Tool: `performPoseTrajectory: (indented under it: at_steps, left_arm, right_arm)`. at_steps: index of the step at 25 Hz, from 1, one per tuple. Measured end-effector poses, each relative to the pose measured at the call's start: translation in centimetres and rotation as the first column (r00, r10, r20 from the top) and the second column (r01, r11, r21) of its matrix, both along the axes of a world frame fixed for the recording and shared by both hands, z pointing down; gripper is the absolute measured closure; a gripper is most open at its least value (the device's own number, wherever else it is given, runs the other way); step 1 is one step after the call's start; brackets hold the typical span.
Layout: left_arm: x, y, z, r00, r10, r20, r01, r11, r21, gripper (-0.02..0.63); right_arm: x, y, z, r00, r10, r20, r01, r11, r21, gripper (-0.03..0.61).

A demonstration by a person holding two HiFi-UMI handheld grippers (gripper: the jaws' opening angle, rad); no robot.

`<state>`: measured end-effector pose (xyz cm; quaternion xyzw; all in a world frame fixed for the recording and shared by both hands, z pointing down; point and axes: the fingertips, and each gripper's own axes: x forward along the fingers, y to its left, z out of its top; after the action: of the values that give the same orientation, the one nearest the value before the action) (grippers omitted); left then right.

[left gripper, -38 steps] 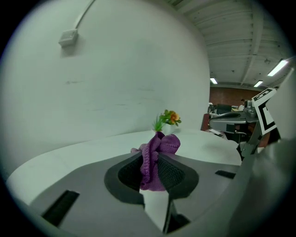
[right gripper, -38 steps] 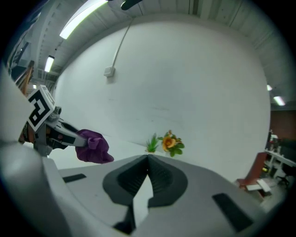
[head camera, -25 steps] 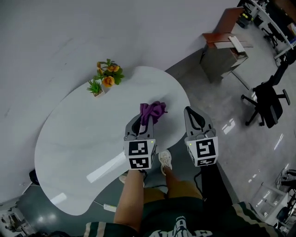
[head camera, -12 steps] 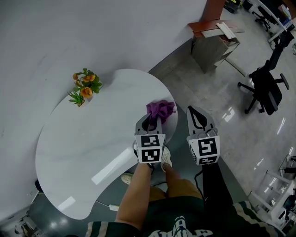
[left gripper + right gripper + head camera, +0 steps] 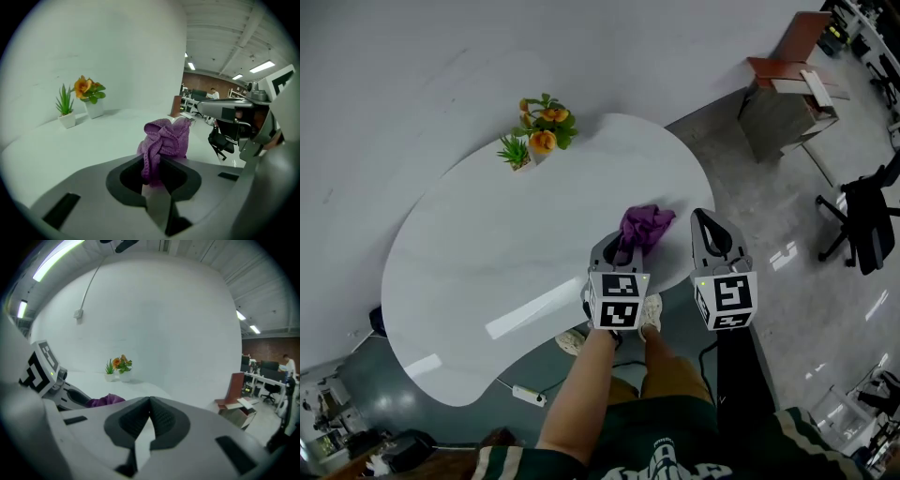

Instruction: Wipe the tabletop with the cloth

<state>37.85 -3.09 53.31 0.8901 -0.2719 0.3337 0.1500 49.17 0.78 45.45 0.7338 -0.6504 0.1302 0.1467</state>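
Jaws of my left gripper [image 5: 619, 248] pinch shut on a purple knitted cloth [image 5: 645, 225], bunched at the white counter's [image 5: 487, 262] 3 o'clock edge. My right gripper [image 5: 705, 225] is closed and empty. The cloth looks soft, light and floppy, so I judge gripping a gathered fold best.

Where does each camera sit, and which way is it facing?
Head view: on the person's head, facing down at the white rounded tabletop; forearm, left gripper, right gripper show.
Left gripper view: on its gripper, facing along jaws shut on the crumpled purple cloth.
Right gripper view: on its gripper, facing the wall; jaws shut, empty.
All three share the cloth.
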Motion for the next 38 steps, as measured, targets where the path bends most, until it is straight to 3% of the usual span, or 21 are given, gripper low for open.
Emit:
performPoseTrajectory:
  at_steps: [7,13,23,32,38]
  left_arm:
    - [-8.6,-1.1,0.3,0.992,-0.12,0.029,0.12,0.993,-0.001,0.54]
    - [-16.5,-1.8,0.4,0.98,-0.198,0.008,0.198,0.98,-0.006,0.539]
    - [-31.5,-1.4,0.4,0.964,-0.265,0.018,0.265,0.964,-0.006,0.538]
    - [-47.8,-1.3,0.6,0.915,-0.402,0.038,0.402,0.915,0.004,0.538]
    - [-56.3,-0.4,0.8,0.877,-0.478,0.046,0.478,0.878,0.009,0.538]
  right_arm:
    - [-7.2,-2.5,0.7,0.994,-0.113,0.003,0.113,0.993,-0.017,0.575]
    - [-14.7,-4.3,-0.1,0.98,-0.195,-0.027,0.194,0.98,-0.033,0.575]
    - [-29.6,-5.0,-0.9,0.954,-0.295,-0.044,0.293,0.955,-0.046,0.575]
    - [-45.0,-6.0,1.4,0.896,-0.443,-0.024,0.441,0.895,-0.065,0.575]
    - [-53.9,-6.2,1.7,0.842,-0.539,-0.021,0.537,0.841,-0.066,0.575]
